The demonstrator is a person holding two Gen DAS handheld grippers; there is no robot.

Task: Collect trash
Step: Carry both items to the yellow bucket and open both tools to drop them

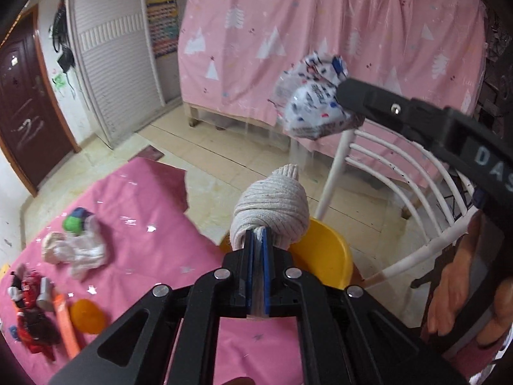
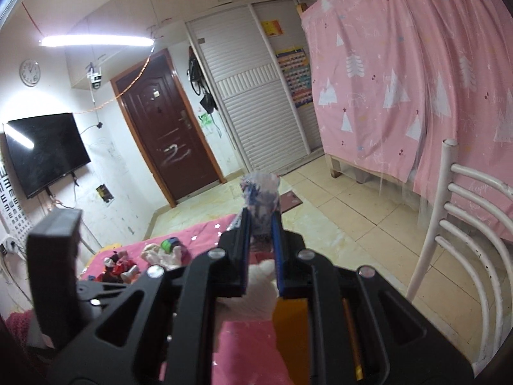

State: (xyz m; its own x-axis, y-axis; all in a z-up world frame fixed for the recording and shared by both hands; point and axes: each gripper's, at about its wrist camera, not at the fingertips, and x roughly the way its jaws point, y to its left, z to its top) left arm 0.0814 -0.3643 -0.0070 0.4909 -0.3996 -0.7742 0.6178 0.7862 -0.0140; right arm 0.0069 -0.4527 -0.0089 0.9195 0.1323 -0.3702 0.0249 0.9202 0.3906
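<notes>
My left gripper (image 1: 258, 240) is shut on a rolled grey-white sock (image 1: 272, 211), held above the edge of the pink table (image 1: 144, 256) and a yellow bin (image 1: 323, 253). My right gripper (image 2: 261, 224) is shut on a crumpled white plastic wrapper with blue and red print (image 2: 260, 192); the wrapper also shows in the left wrist view (image 1: 312, 96), held high in the right gripper's fingers (image 1: 356, 94). On the table lie crumpled white tissue (image 1: 77, 250), a green-blue ball (image 1: 75, 221), red wrappers (image 1: 30, 308), an orange stick (image 1: 65, 324) and an orange lid (image 1: 86, 316).
A white metal chair (image 1: 400, 192) stands right of the yellow bin. A pink curtain (image 1: 320, 32) hangs behind, over a bed frame. A brown door (image 2: 166, 138), a white wardrobe (image 2: 253, 102) and a wall TV (image 2: 45, 150) are across the tiled floor (image 2: 336, 211).
</notes>
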